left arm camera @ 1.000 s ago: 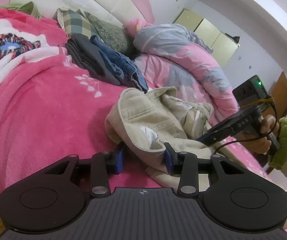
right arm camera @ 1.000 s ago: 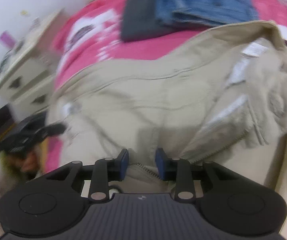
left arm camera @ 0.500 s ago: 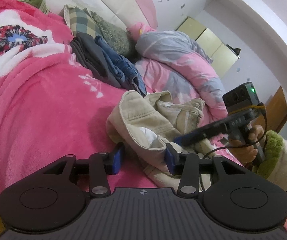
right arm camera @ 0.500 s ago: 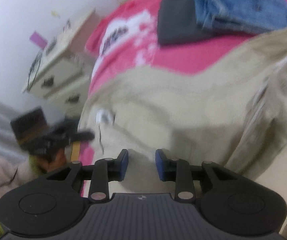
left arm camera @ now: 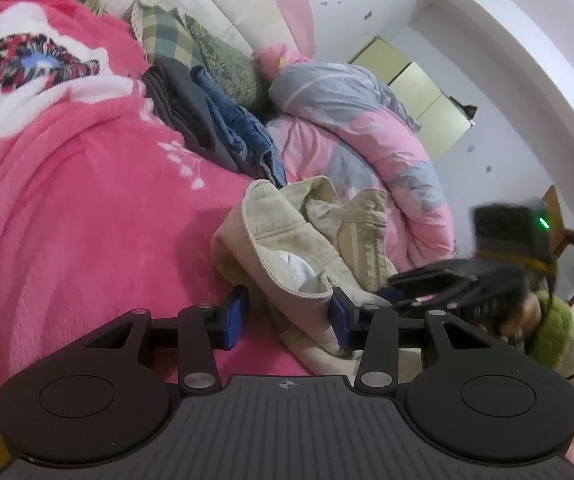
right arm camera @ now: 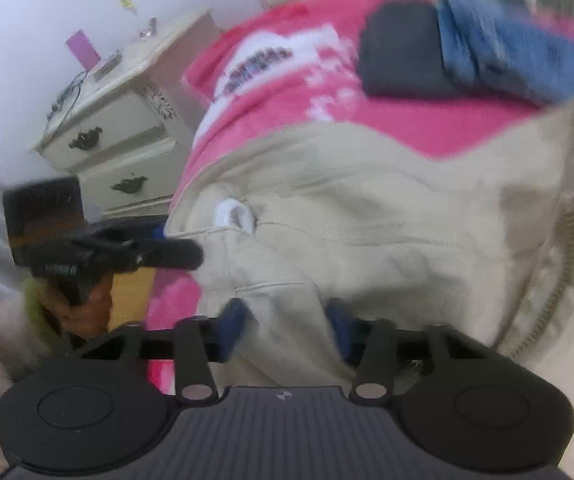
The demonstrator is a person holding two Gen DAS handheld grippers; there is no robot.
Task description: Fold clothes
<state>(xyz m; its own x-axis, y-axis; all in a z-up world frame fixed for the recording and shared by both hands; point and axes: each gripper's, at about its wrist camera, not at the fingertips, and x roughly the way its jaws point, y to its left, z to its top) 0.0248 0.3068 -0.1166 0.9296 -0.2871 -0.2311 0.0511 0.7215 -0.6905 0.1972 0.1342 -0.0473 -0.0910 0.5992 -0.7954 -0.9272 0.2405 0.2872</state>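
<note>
The left gripper (left arm camera: 287, 316) sits low over a pink blanket (left arm camera: 87, 208), its jaws apart with a fold of the beige jacket (left arm camera: 287, 240) hanging between the blue pads; the right pad touches the cloth, while the left pad (left arm camera: 234, 314) stands clear of it, so it is not clamped. The right gripper (right arm camera: 285, 322) points down onto the same jacket (right arm camera: 367, 220), and cloth bulges up between its pads; the view is blurred, so I cannot tell whether those jaws pinch it or merely straddle it. From the left wrist the right gripper (left arm camera: 391, 286) shows at the jacket's right edge, held by a hand (left arm camera: 519, 320) in a green cuff. From the right wrist the left gripper (right arm camera: 185, 246) shows at the jacket's left edge. The jacket lies crumpled on the blanket, its white lining showing. Beyond it rests a folded stack: a dark garment (left arm camera: 191, 116) with jeans (left arm camera: 243, 128) on top, touching. Farther back are pillows (left arm camera: 191, 52) and a pink-and-grey quilt (left arm camera: 367, 140). A cream nightstand (right arm camera: 119, 128) stands beside the bed.
</note>
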